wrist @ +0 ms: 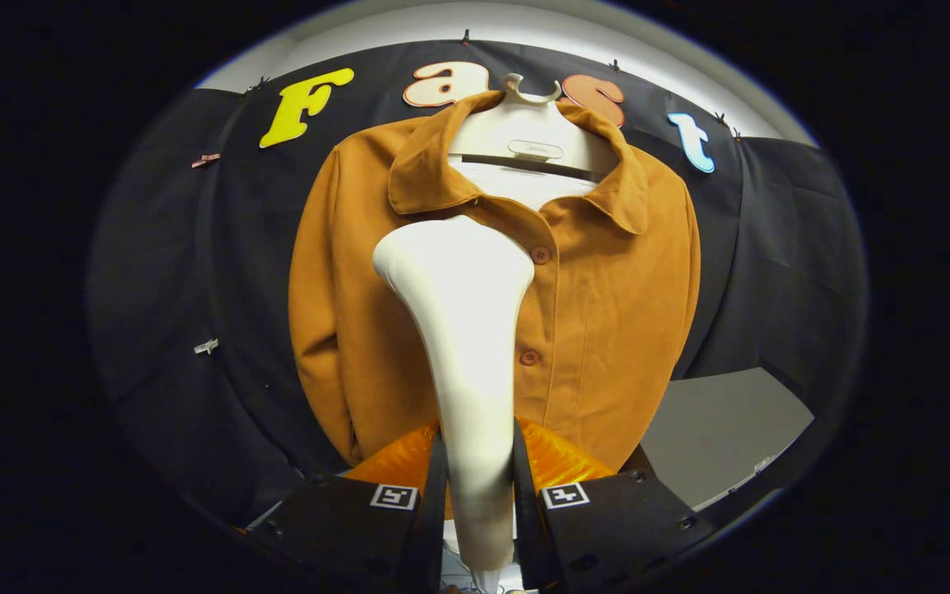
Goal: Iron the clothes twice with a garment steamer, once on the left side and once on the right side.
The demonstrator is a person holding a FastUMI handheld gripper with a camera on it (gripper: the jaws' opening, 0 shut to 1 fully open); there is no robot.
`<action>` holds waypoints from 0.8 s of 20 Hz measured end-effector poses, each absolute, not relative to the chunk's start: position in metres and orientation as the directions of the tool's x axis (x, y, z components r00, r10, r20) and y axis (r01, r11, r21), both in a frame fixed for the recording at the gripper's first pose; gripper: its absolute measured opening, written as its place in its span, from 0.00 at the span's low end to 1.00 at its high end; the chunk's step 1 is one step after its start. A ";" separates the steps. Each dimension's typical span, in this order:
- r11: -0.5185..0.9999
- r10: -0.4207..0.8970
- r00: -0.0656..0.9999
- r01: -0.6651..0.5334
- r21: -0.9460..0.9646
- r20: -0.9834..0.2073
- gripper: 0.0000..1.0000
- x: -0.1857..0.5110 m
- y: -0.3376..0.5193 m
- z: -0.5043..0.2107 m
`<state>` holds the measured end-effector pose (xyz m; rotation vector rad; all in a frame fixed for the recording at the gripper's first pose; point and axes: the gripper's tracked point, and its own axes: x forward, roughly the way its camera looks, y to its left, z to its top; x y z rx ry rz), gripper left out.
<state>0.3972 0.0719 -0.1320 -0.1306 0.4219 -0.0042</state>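
Observation:
An orange-brown button-up jacket [607,313] hangs on a white hanger [529,132] against the booth's black cloth wall. A white garment steamer [463,330] stands upright between my fingers, its handle pressed on both sides by them. My gripper [479,487] is shut on the handle. The steamer's broad head rises just ahead of the fingers and rests over the jacket's left chest, below the collar and beside the button placket. Two buttons [540,255] show to the right of the head. The steamer hides part of the jacket's left front.
A grey tabletop [722,429] lies to the lower right of the jacket. An orange translucent piece [557,462] sits behind the fingers at the steamer's base. Black cloth surrounds the jacket on both sides.

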 end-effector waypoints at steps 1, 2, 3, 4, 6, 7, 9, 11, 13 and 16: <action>0.992 -0.036 0.911 -0.018 -0.128 -0.411 0.40 0.399 0.074 -0.134; 0.992 -0.045 0.909 -0.010 -0.129 -0.415 0.40 0.401 0.075 -0.136; 0.990 -0.059 0.908 0.001 -0.138 -0.414 0.40 0.403 0.074 -0.138; 0.988 -0.074 0.906 0.010 -0.153 -0.417 0.40 0.403 0.074 -0.141; 0.982 -0.103 0.899 0.024 -0.187 -0.425 0.40 0.406 0.073 -0.150; 0.980 -0.113 0.894 0.027 -0.199 -0.433 0.40 0.406 0.074 -0.155; 0.976 -0.133 0.881 0.037 -0.216 -0.453 0.40 0.406 0.072 -0.166; 0.971 -0.155 0.867 0.047 -0.233 -0.474 0.40 0.405 0.071 -0.178; 0.967 -0.174 0.852 0.052 -0.251 -0.494 0.40 0.405 0.067 -0.189; 0.963 -0.192 0.831 0.057 -0.263 -0.523 0.40 0.403 0.064 -0.204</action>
